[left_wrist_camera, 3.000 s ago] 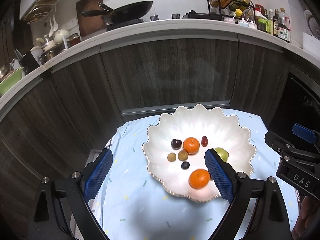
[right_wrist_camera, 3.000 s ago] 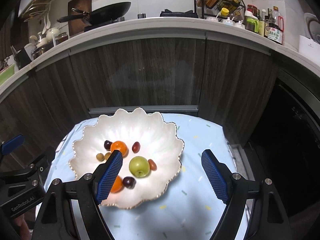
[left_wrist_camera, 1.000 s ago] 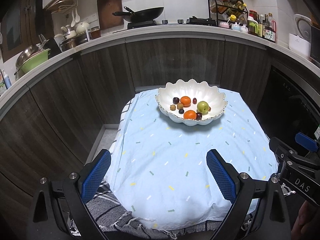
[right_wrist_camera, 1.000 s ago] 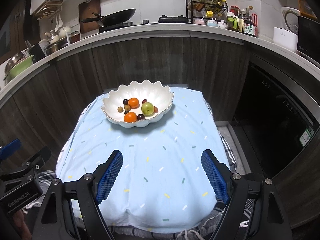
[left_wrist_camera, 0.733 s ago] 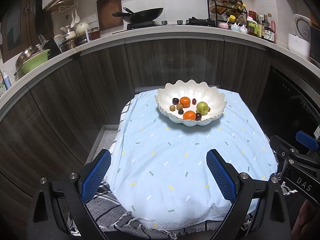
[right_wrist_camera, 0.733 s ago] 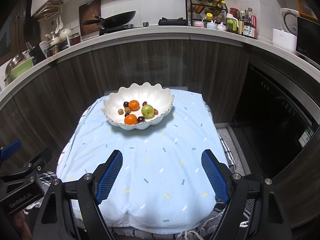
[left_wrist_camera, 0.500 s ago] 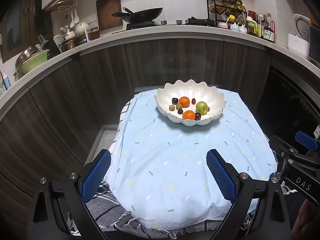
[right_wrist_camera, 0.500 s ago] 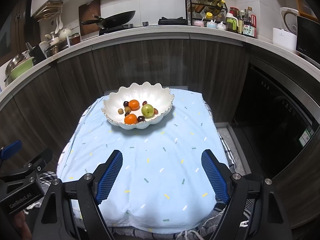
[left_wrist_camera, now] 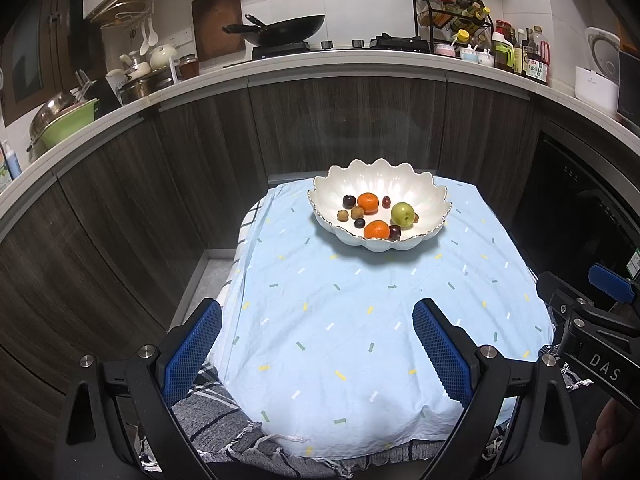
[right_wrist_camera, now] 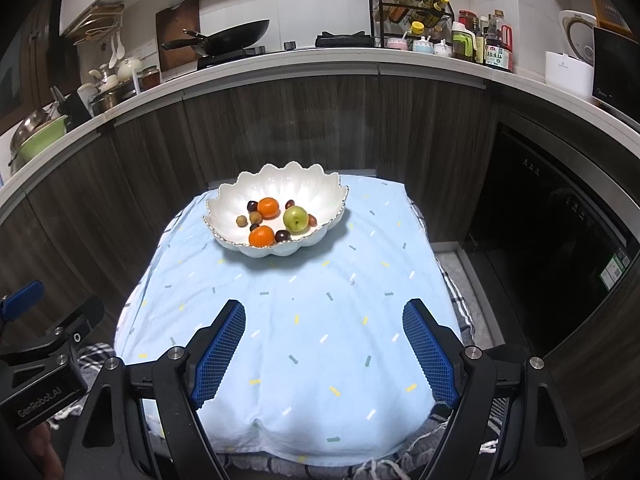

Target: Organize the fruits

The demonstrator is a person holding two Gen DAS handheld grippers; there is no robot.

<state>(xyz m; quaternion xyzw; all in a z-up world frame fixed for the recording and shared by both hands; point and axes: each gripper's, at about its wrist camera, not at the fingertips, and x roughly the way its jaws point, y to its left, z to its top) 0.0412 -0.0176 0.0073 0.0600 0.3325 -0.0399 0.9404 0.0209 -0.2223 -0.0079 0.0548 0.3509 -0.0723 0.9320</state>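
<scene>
A white scalloped bowl (left_wrist_camera: 424, 192) stands at the far end of a table under a light blue cloth (left_wrist_camera: 360, 320); it also shows in the right wrist view (right_wrist_camera: 320, 184). In it lie two oranges (left_wrist_camera: 368, 202), a green apple (left_wrist_camera: 402, 214), several dark grapes and small brown fruits. My left gripper (left_wrist_camera: 318, 350) is open and empty over the near end of the table. My right gripper (right_wrist_camera: 324, 350) is open and empty, also at the near end. Each gripper shows at the edge of the other's view.
Dark wood cabinets (left_wrist_camera: 352, 128) stand behind the table under a white counter with a wok (left_wrist_camera: 286, 30), pots and a bottle rack (left_wrist_camera: 454, 12). A dark oven front (right_wrist_camera: 560, 240) is to the right. A grey plaid blanket (left_wrist_camera: 224, 436) hangs under the cloth.
Both grippers have drawn back from right over the bowl to the near end of the table. In the last second they have hardly moved. Both stay open and empty.
</scene>
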